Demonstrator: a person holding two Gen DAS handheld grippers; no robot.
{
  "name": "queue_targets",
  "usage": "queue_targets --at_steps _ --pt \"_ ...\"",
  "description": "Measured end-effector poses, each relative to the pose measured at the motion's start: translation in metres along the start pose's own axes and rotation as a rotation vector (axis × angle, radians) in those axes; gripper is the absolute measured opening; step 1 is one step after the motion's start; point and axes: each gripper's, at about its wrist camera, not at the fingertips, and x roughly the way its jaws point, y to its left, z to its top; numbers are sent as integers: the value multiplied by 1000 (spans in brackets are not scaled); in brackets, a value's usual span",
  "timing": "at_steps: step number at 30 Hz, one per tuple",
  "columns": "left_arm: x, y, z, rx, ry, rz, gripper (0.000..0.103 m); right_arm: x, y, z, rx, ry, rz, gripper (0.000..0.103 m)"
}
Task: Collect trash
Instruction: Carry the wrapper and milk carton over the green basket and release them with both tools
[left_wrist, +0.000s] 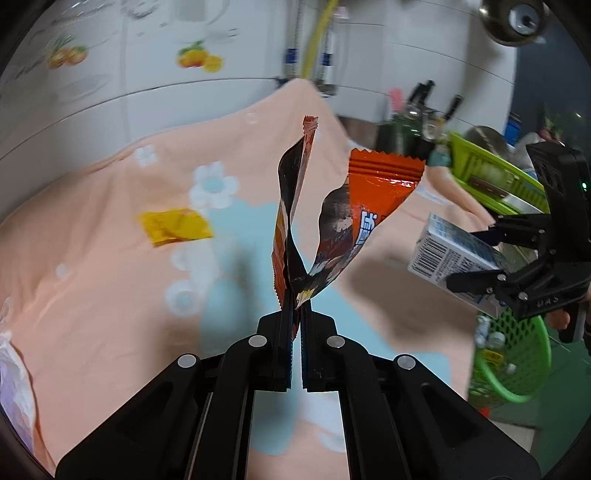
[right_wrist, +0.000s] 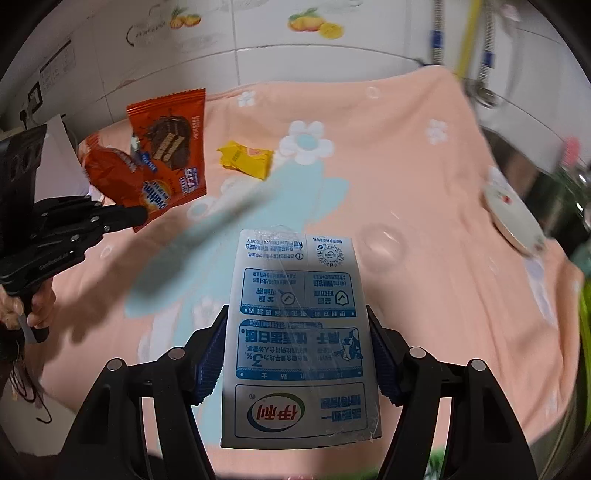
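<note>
Pinched between the pressed-together fingers of the left gripper (left_wrist: 297, 325) were two crinkled orange foil snack wrappers (left_wrist: 354, 221), printed with chocolate wafers, standing up from the fingertips above the peach flowered cloth (left_wrist: 92, 295). A flat yellow foil packet (left_wrist: 175, 226) lay on that cloth, beyond the wrappers. Only the left view showed the green mesh plastic basket (left_wrist: 517, 369) past the cloth's right edge. The right gripper (right_wrist: 297, 350), jaws partly spread, clamped a white-and-blue milk carton (right_wrist: 299, 332) lying lengthwise between its pads above the cloth.
</note>
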Motion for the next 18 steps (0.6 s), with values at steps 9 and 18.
queue_targets --at_steps 9,18 --pt "2 -81 -7 86 1 -140 2 -70 -43 -91 143 -19 -130 65" --pt "19 -138 -18 143 43 -245 2 -93 -99 -179 317 36 -259 65"
